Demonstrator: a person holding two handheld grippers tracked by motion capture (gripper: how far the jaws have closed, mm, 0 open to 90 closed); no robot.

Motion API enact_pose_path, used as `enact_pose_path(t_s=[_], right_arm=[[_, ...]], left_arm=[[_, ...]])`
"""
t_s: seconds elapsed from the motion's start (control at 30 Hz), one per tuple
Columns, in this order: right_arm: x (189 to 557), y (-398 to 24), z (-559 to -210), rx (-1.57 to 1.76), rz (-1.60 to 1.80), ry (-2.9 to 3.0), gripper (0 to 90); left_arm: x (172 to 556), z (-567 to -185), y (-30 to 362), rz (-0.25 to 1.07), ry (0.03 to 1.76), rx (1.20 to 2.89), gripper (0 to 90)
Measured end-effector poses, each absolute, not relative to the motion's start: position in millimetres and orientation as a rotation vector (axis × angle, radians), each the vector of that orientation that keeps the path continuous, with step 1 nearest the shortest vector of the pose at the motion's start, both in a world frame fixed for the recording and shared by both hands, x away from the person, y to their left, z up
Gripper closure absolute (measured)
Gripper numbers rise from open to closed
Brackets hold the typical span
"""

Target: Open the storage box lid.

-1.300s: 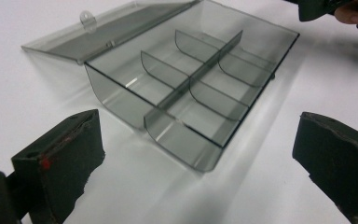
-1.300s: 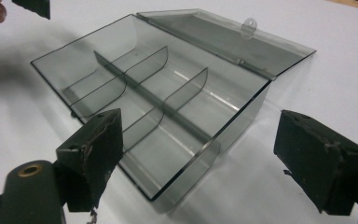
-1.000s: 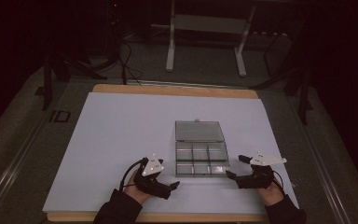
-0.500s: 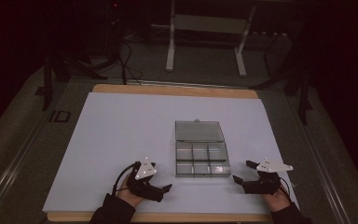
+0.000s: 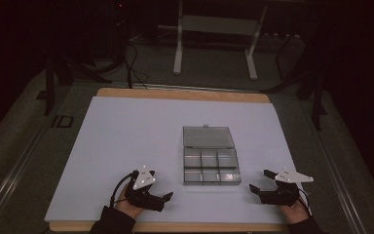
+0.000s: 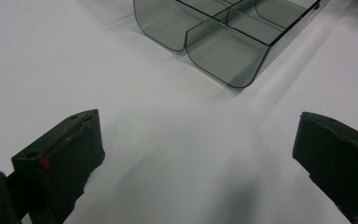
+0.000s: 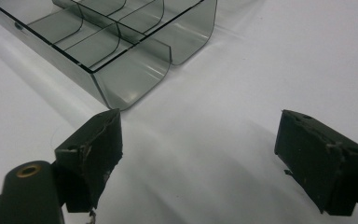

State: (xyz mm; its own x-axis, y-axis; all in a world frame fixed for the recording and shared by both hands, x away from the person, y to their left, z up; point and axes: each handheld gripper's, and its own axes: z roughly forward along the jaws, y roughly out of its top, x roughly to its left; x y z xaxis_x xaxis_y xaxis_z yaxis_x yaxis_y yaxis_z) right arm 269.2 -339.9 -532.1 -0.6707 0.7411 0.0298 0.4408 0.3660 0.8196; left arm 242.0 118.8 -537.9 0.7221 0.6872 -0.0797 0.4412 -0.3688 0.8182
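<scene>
A clear smoked-plastic box (image 5: 210, 161) lies open on the white table (image 5: 126, 141), its lid folded flat on the far side and its six compartments facing up. As far as I can see, every compartment is bare, so I judge the work on it either finished or not begun; nothing sits on the table that could go into it. Neither of my grippers touches the box.

My left gripper (image 5: 164, 198) rests low near the table's front edge, left of the box and apart from it. Its jaws stand wide apart with nothing between them. In the left gripper view, the box's (image 6: 223, 42) rounded corner lies ahead and slightly right of the jaws, with bare table between.

My right gripper (image 5: 260, 183) rests right of the box, near its front corner but not touching. Its jaws are also spread and hold nothing. In the right gripper view, the box (image 7: 116, 46) lies ahead to the left, its near corner just beyond my left jaw.
</scene>
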Motion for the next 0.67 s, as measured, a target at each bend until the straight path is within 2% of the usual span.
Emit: enact_pose_path(t_s=[0.33,0.67], right_arm=[[270.6,-339.6,-533.7,1.061,1.191,2.281,15.1],[271.2,-340.3,-534.5,1.075,1.198,2.281,15.4]], left_arm=[[238.3,-538.3,115.6,0.398,0.844,2.036,2.8],[239.0,-538.5,116.2,0.390,0.851,2.033,2.8]])
